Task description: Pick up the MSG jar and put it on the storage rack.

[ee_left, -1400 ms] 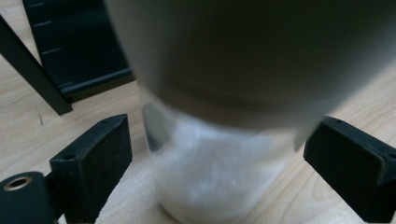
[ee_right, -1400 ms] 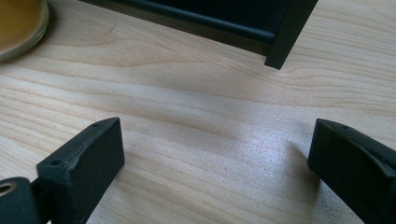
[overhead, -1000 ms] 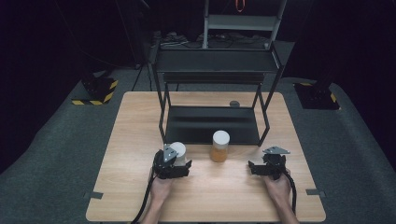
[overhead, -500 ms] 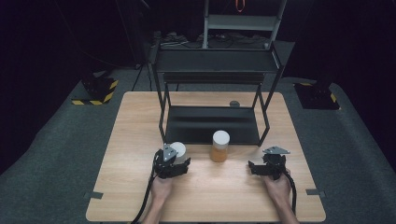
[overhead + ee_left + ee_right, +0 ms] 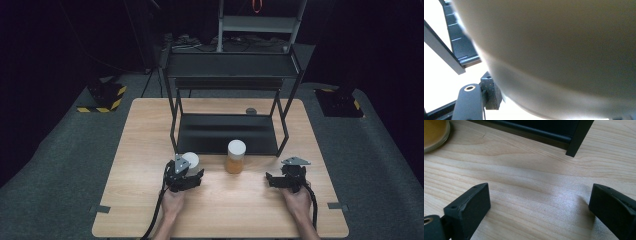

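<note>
The wooden table (image 5: 220, 205) carries a black metal shelf rack (image 5: 230, 90) standing on its far half, with the lower tray facing me. One rack leg (image 5: 579, 137) stands on the wood just ahead of my right gripper.

A jar (image 5: 236, 156) with a white lid and amber contents stands upright on the table in front of the rack, between my two grippers and apart from both. Its base (image 5: 434, 133) appears at the upper left corner of the right gripper view.

A white cup-like container (image 5: 191, 161) sits at the tip of my left gripper (image 5: 184, 176), near the rack's front left leg. In the left gripper view its pale wall (image 5: 564, 50) is very close and blurred (one black jaw pad touches its lower left side). Whether the left jaws are clamped on it, I cannot tell.

My right gripper (image 5: 286, 179) rests low over bare wood, jaws spread wide apart with nothing between them.
</note>
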